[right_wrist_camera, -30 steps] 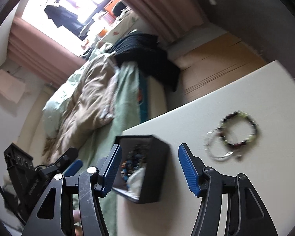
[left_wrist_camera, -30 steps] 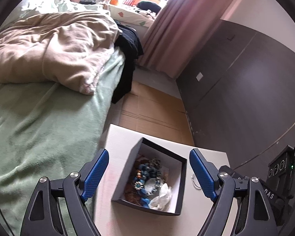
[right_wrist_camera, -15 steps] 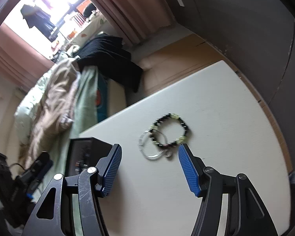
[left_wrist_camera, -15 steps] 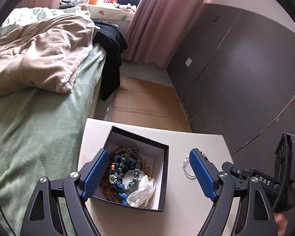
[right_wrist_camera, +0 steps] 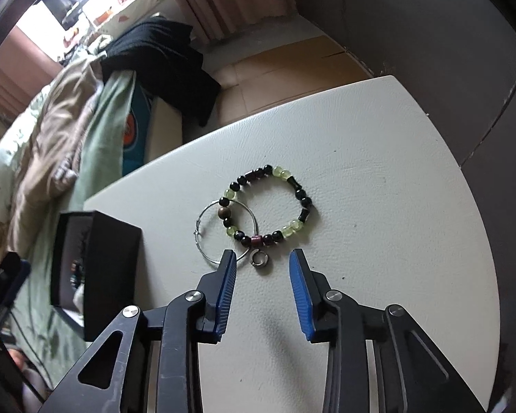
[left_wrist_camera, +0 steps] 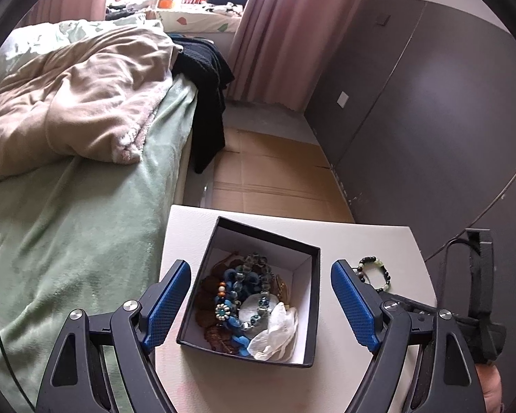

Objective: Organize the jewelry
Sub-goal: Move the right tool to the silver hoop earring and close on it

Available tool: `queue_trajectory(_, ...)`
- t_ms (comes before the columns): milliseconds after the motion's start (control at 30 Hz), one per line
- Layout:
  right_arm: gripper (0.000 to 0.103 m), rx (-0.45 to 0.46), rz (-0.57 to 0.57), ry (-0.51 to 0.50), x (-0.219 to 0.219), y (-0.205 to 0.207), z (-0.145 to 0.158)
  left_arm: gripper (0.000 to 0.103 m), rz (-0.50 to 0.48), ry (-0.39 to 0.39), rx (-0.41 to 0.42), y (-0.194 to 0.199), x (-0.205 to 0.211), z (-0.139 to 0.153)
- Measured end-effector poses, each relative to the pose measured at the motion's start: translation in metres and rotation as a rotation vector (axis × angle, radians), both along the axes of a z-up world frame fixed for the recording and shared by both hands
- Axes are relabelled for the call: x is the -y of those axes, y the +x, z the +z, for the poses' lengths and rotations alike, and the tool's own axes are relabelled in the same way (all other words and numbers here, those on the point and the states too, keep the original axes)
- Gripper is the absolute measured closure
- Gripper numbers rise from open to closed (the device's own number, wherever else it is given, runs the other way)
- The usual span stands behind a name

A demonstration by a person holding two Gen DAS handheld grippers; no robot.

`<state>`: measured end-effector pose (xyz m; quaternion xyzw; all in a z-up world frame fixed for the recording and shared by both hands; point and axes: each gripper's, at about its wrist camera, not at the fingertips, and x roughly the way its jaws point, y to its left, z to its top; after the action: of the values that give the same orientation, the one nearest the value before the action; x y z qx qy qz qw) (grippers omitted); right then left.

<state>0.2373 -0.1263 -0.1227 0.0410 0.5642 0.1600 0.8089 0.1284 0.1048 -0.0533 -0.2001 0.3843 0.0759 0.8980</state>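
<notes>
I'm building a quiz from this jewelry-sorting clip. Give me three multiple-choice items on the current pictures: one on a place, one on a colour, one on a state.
1. Where does the beaded bracelet lie?
A. in the black box
B. on the white table
C. on the bed

2. What colour are the bracelet's pale beads?
A. light green
B. red
C. orange

3. What is the state of the black box?
A. lidded
B. open, with jewelry inside
C. open and bare

Answers:
1 B: it lies on the white table, overlapping a thin wire hoop.
2 A: light green beads sit among the black ones.
3 B: no lid, and beads show inside.
</notes>
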Motion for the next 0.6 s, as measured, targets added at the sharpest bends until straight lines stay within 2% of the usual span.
queue_trajectory(333,0.072,0.076,0.033,-0.184,-0.027,-0.006,-0.005,0.019,0.034,-0.031,0.002,-0.007,-0.020,0.001)
queue_trajectory(367,0.074,0.084,0.042,-0.201,-0.029,-0.008,-0.005,0.019,0.041,-0.035,0.002,-0.007,-0.023,0.001)
queue_trajectory(467,0.087,0.092,0.062,-0.197,-0.032,-0.010,-0.003,0.019,0.055,-0.045,0.004,-0.009,-0.029,0.001)
queue_trajectory(600,0.089,0.110,0.098,-0.227,-0.034,-0.014,-0.002,0.019,0.060,-0.058,0.003,-0.008,-0.031,-0.001)
